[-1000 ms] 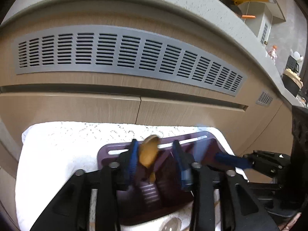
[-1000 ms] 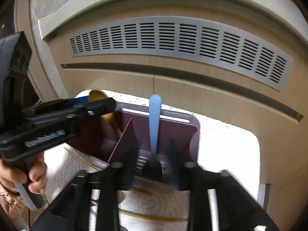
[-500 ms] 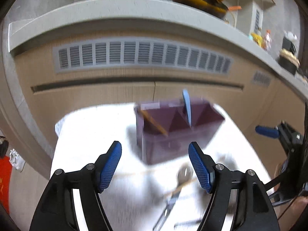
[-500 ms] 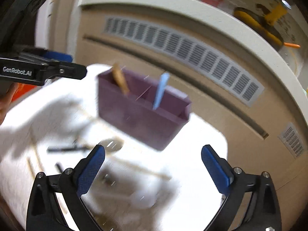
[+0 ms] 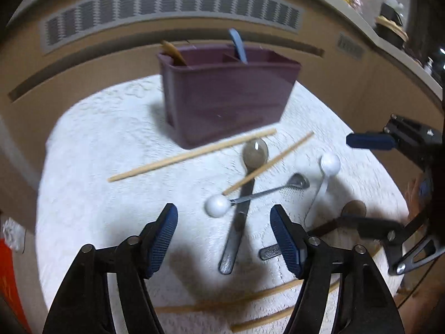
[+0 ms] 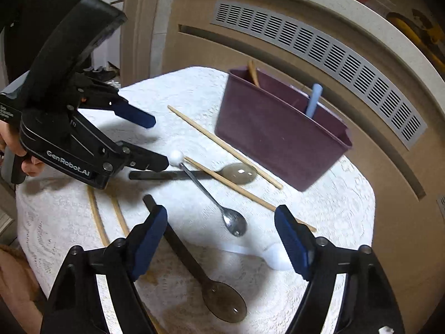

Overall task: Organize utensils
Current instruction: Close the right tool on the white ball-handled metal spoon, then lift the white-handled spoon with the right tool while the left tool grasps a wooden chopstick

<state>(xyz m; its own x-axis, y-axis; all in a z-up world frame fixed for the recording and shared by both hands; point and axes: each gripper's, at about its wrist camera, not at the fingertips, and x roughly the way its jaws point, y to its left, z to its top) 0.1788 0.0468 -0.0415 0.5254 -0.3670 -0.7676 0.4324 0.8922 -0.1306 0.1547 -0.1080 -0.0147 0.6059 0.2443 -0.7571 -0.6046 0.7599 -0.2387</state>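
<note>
A maroon utensil caddy (image 5: 228,94) (image 6: 278,136) stands at the back of the white cloth. It holds a wooden spoon (image 5: 172,51) (image 6: 253,73) and a light blue utensil (image 5: 238,45) (image 6: 313,101). Chopsticks (image 5: 192,154) (image 6: 222,146), a dark smoky spoon (image 5: 244,194) (image 6: 236,173), a metal spoon with a white ball end (image 5: 258,193) (image 6: 211,197) and a white spoon (image 5: 325,175) (image 6: 267,253) lie loose. A second smoky spoon (image 6: 211,284) lies near. My left gripper (image 5: 224,236) (image 6: 151,142) is open and empty above them. My right gripper (image 6: 219,242) (image 5: 358,181) is open and empty.
The round white lace cloth (image 5: 97,144) (image 6: 328,222) ends close on all sides. A wooden cabinet front with a grey vent grille (image 5: 172,2) (image 6: 319,53) rises behind the caddy. More chopsticks (image 5: 250,297) (image 6: 97,217) lie near the front edge.
Both grippers have pulled back and up from the caddy, leaving the wooden spoon and the blue utensil in it. Both now hover open over the loose utensils.
</note>
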